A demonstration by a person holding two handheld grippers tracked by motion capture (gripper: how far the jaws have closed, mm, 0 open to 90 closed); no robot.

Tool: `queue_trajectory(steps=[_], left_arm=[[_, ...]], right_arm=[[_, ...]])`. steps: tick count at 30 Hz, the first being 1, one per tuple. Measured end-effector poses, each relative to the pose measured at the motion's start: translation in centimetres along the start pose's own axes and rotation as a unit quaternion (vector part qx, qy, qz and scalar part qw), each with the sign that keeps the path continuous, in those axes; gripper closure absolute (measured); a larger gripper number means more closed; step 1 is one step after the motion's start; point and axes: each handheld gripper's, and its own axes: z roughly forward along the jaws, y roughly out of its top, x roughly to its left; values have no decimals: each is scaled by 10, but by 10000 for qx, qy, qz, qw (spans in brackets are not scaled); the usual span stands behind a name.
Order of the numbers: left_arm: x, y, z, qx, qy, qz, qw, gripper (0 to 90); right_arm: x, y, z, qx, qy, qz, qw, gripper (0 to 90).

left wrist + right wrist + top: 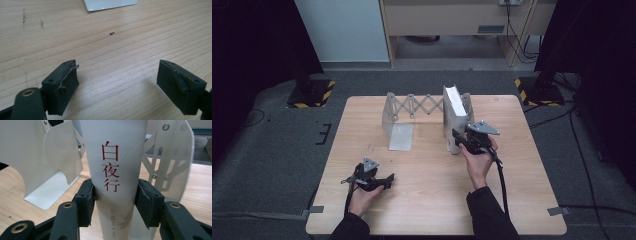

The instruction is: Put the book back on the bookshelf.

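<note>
1. High view: wooden bench (pixel 422 200) fills the middle of the frame. An expanding metal rack (pixel 412 112) stands at upper centre, its left end plate with a flat foot on the bench, scissor links running right to the other end plate. A white book (pixel 454 117) stands upright at the right end of the rack, right of centre. The right gripper (pixel 462 141) sits at the near end of the book, hand coming in from below. The left gripper (pixel 387 181) is at lower left, low over bare bench, well apart from rack and book.

2. Left gripper view: jaws spread wide at the bottom of the frame, nothing between them, released. Bare bench wood underneath, a small dark speck (pixel 112 33) at upper centre, and a corner of the rack's flat foot (pixel 110 4) at the top edge.

3. Right gripper view: the book's spine (pixel 115 170) runs up the centre of the frame, red characters on it. Both black pads (pixel 86 200) press the spine from either side, low in the frame; the gripper is clenched on the book. Rack end plates show behind at upper left and upper right, the book between them.
</note>
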Motion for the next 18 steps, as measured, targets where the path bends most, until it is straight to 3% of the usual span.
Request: queue_trajectory(steps=[4,9,14,18], left_arm=[[0,0,0,-8,-20,-12,10000,161],[0,0,0,-15,-18,-16,10000,161],[0,0,0,-12,-8,-9,10000,161],[-1,0,0,-7,1,0,10000,160]], right_arm=[[3,-3,2,-40,43,31,10000,498],[-5,-12,3,-267,319,23,9991,479],[-10,-27,5,-274,454,-29,9986,496],[-8,-28,5,-329,410,-26,9986,506]])
